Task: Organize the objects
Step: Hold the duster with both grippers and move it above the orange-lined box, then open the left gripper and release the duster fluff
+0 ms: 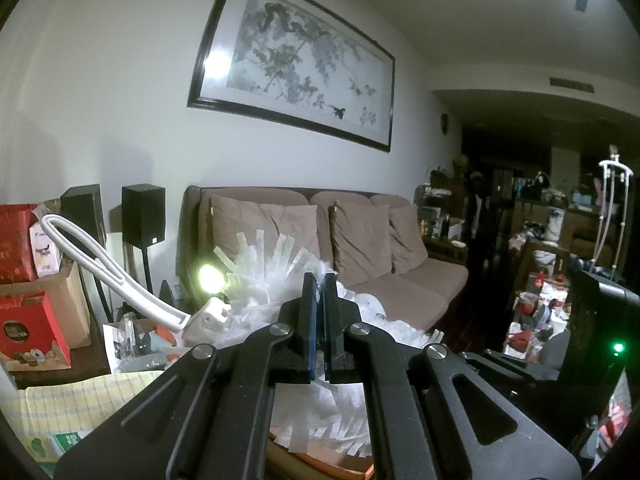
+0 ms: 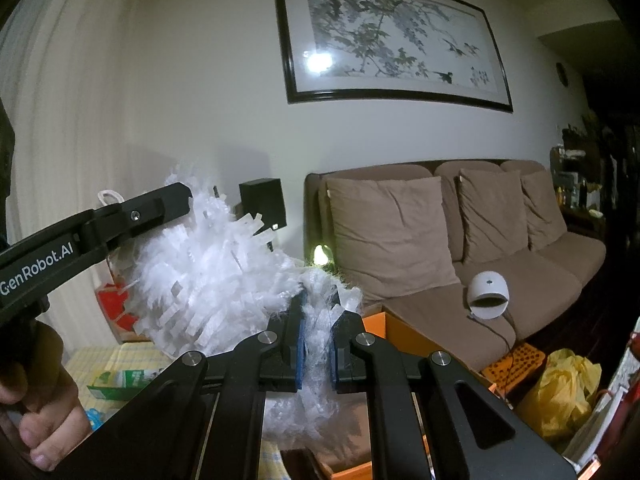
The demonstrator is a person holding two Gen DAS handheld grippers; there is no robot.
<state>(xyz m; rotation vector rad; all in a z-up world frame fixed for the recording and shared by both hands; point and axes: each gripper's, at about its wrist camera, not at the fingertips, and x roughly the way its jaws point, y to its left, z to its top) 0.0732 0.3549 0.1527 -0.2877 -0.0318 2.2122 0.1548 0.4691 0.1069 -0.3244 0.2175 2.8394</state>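
Duster (image 2: 208,276) held aloft between both tongs, and that is where things stand: the fluffy white head, all plastic strips, is carried in mid-air in front of the brown sofa (image 2: 500,264), above an orange box (image 2: 404,332) whose open edge is seen at about five o'clock from the head in the right wrist view. The right tongs (image 2: 318,340) are clamped on a tuft of the strips at the lower end of the head, blue pads pressed into the fluff. The left tongs (image 1: 320,320) are closed as well, with thin white strips pinched between the pads; in the right wrist view the same left tongs are seen coming in from nine o'clock and biting the upper part of the head. The white looped handle (image 1: 100,256) is seen in the left wrist view stretching off toward ten o'clock, free of both grips. A yellow checked cloth (image 1: 80,396) and a green carton (image 2: 124,380) lie below at seven o'clock, and a white dome-shaped gadget (image 2: 488,292) sits on the sofa seat at three o'clock. The step in hand is judged to be the carry, with the duster lifted and a home for it not yet reached. For the next move, both grips would need to be kept firm on those slippery strips while the head is lowered, probably toward the orange box, and the long handle would have to be steered clear of the clutter.
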